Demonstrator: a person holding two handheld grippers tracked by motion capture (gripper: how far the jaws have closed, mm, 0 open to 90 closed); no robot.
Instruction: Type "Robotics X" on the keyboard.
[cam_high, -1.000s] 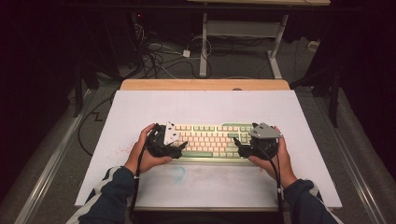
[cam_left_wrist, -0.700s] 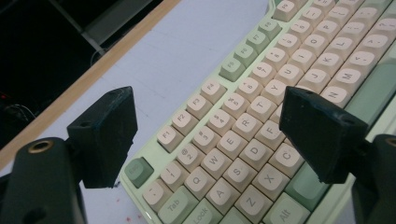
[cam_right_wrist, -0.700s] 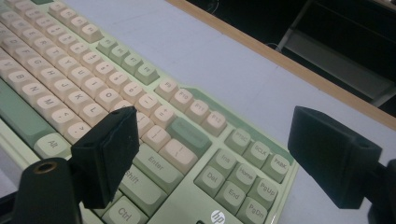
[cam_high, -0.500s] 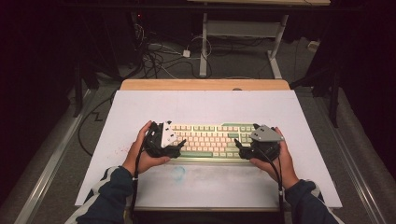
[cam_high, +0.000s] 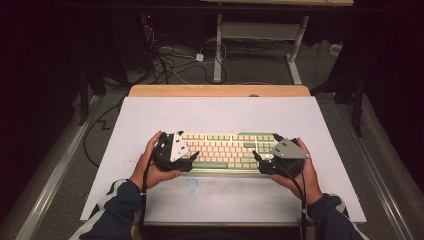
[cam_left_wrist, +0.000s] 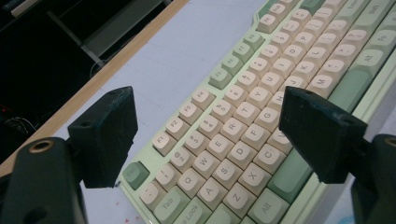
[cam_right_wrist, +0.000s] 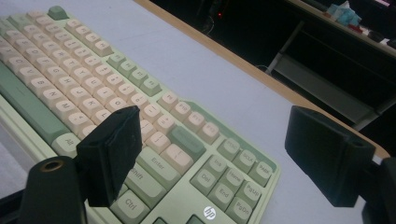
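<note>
high view: the keyboard (cam_high: 227, 150) lies flat on the white table cover (cam_high: 220, 115), near the front middle, long side running left to right. since a second ago the left gripper (cam_high: 192, 159) has slid outward from over the keys to the keyboard's left end, and the right gripper (cam_high: 257, 159) has settled at the right end; the keyboard itself has not shifted. my reading is that both hands are lining up to take the board by its two ends, with no grasp made yet. the left hand (cam_high: 150, 162) wraps its tool from the outside, forearm coming in from the near left, tool pointing right and inward. the right hand (cam_high: 305, 170) mirrors it, pointing left and inward.

left gripper view: the jaws stand wide apart, empty, hovering above the keyboard's (cam_left_wrist: 243, 130) left half. one jaw hangs over the table cover (cam_left_wrist: 187, 56) just beyond the far edge by the esc key, the other over the near letter rows.

right gripper view: these jaws are also wide apart and hold nothing. one sits above the shift and enter keys of the keyboard (cam_right_wrist: 140, 126), the other out over the table cover (cam_right_wrist: 224, 79) past the far right corner.
</note>
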